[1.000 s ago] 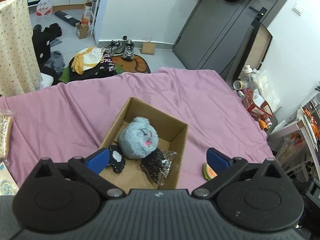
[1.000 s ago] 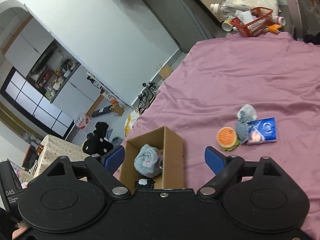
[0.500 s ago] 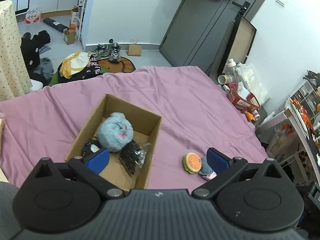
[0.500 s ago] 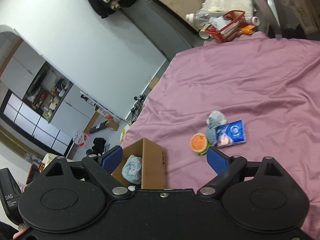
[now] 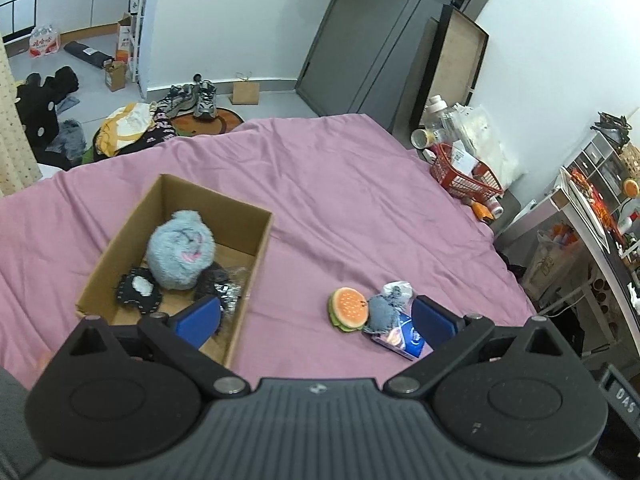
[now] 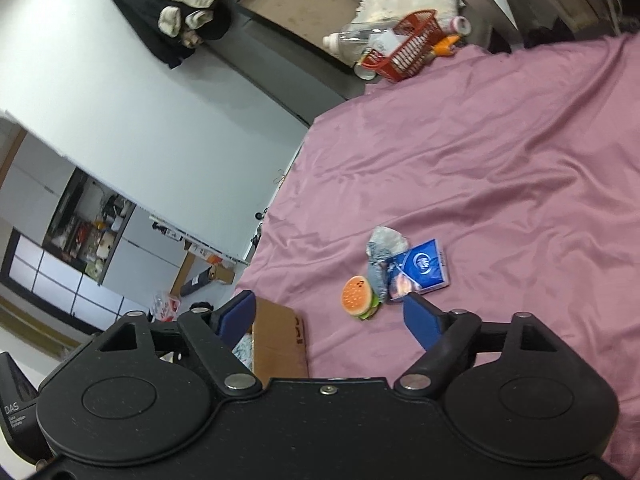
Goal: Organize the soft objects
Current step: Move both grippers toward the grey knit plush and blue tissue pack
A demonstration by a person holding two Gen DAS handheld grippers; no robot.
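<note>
A cardboard box [image 5: 256,240] sits on the purple bedsheet [image 5: 360,184] and holds a fluffy grey-blue plush [image 5: 180,250], a black patch [image 5: 138,294] and a dark sparkly bag [image 5: 224,284]. To its right lie a burger toy [image 5: 349,308], a grey plush [image 5: 383,308] and a blue packet [image 5: 406,338]. My left gripper [image 5: 316,320] is open and empty, above the box's near right corner. My right gripper [image 6: 330,318] is open and empty, just short of the burger toy [image 6: 357,296], grey plush [image 6: 378,262] and blue packet [image 6: 420,270]; the box [image 6: 280,340] is at its left finger.
A red basket [image 5: 464,172] with bottles and bags stands off the bed's far right corner. Clothes and shoes [image 5: 192,98] lie on the floor beyond the bed. A shelf unit [image 5: 592,208] stands at the right. A grey door [image 5: 360,36] is behind.
Both grippers have swung right, away from the box. The burger toy, grey plush and blue packet have come into the left view and nearer in the right view. Both stay open.
</note>
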